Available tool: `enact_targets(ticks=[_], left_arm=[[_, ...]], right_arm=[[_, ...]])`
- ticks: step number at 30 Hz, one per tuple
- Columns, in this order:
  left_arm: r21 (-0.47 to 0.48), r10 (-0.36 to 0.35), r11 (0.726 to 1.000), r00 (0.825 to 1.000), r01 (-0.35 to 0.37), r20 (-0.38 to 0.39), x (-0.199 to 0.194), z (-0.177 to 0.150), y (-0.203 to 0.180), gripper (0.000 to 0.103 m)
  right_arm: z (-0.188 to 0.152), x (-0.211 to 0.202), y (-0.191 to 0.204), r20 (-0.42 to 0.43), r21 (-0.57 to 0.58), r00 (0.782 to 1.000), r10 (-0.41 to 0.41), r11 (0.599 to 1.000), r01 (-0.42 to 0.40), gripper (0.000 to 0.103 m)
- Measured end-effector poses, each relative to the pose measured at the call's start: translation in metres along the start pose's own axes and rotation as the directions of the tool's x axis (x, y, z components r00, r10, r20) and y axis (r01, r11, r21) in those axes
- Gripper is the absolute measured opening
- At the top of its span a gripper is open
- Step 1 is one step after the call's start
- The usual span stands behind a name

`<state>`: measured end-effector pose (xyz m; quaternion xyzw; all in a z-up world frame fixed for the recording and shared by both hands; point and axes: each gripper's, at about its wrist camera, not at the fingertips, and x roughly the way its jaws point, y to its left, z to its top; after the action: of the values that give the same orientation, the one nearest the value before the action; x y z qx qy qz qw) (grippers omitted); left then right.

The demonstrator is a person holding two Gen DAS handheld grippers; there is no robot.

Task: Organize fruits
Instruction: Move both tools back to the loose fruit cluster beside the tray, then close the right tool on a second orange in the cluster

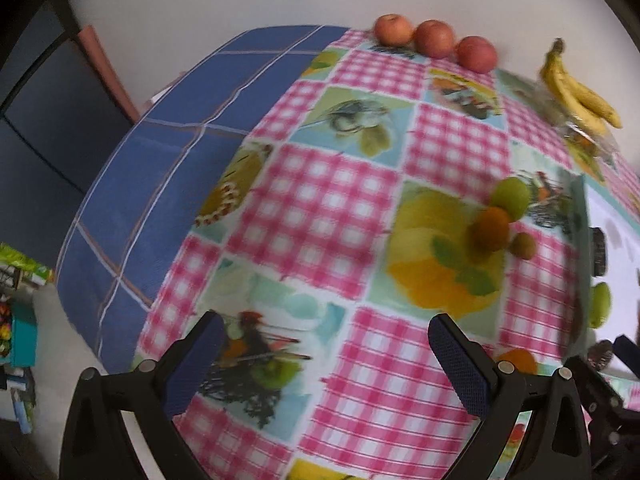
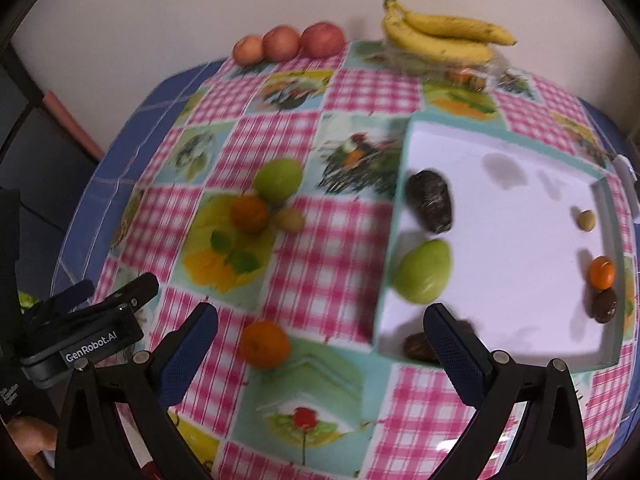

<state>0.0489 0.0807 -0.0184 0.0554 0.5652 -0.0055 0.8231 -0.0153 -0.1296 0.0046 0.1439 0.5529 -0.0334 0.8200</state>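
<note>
The loose orange (image 2: 265,343) lies on the chequered tablecloth (image 2: 332,240) just outside the white tray (image 2: 520,216), near the right gripper (image 2: 320,360), whose jaws stand wide apart and empty; farther off sit a green fruit (image 2: 278,180), another orange (image 2: 249,213) and a small fruit (image 2: 289,220), clustered together. The left gripper (image 1: 324,364) hovers, jaws apart, holding nothing; gathering seems under way; next, I judge, centre the right jaws around that nearest orange, then close.

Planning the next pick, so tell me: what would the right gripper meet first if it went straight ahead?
Probably the lone orange on the tablecloth, lying just ahead between the open right gripper fingers, slightly left of centre; depth is unclear.
</note>
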Motion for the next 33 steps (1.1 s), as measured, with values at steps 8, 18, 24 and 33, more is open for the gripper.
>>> enact_targets(ticks=[8, 18, 24, 33], left_arm=[[-0.064, -0.021, 0.998, 0.997, 0.016, -0.075, 0.025, -0.001, 0.013, 0.103], [-0.129, -0.015, 0.992, 0.997, 0.005, -0.077, 0.032, 0.005, 0.029, 0.103], [-0.122, -0.015, 0.993, 0.997, 0.006, -0.074, 0.033, 0.007, 0.027, 0.103], [-0.172, -0.036, 0.985, 0.999, 0.030, -0.033, 0.030, 0.011, 0.030, 0.103]], right_arm=[[-0.010, 0.026, 0.015, -0.094, -0.058, 0.995, -0.022, 0.998, 0.016, 0.077], [-0.016, 0.046, 0.029, -0.153, -0.093, 0.988, 0.010, 0.995, -0.025, 0.062], [-0.017, 0.052, 0.035, -0.179, -0.081, 0.980, 0.082, 0.992, -0.098, 0.051], [-0.019, 0.058, 0.039, -0.205, -0.053, 0.966, 0.158, 0.984, -0.172, 0.037]])
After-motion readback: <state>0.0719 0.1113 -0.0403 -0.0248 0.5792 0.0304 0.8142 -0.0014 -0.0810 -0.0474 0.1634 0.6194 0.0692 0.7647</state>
